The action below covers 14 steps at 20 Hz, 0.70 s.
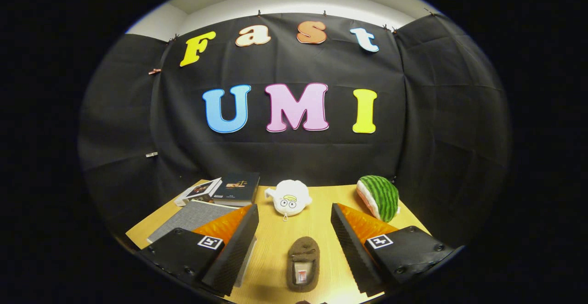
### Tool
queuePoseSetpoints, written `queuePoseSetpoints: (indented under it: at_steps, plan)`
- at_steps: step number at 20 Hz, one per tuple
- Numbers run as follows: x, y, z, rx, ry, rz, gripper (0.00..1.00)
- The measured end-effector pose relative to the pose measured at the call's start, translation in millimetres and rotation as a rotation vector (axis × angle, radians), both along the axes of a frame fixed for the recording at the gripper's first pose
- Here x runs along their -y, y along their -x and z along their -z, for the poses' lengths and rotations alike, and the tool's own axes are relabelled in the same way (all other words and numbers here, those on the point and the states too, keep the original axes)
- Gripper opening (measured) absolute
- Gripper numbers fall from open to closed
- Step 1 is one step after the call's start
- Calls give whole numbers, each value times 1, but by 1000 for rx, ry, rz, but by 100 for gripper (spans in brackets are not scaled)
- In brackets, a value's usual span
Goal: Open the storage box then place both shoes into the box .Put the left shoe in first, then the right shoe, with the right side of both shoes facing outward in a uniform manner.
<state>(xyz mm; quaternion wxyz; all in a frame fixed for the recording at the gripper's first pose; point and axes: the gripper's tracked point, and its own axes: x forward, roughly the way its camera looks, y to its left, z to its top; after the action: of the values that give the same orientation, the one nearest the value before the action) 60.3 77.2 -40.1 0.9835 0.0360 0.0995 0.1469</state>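
The hand-held gripper (294,249) hovers over the wooden desk (321,230), its two fingers spread wide apart and grasping nothing. Right between them, on the desk, lies a brown shoe (303,263), toe pointing away toward the booth wall, its opening facing up with a small label visible inside. Neither finger touches it; there's clear desk on both sides. Beyond the shoe sits a white plush toy (289,197) with a little cartoon face, near the back of the desk. Off past the right finger, a watermelon-slice plush (379,197) rests close to the wall. Past the left finger there's a flat grey storage box (195,217), lid down, partly hidden by that finger, and behind it two books (223,190) lying side by side.
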Motion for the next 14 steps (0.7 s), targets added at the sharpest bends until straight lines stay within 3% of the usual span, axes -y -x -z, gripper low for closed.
queuePoseSetpoints:
  at_steps: [9,14]
  plan:
    - [-63,10,74,-375,-138,-315,99]
    - [-91,36,101,-579,-278,-443,98]
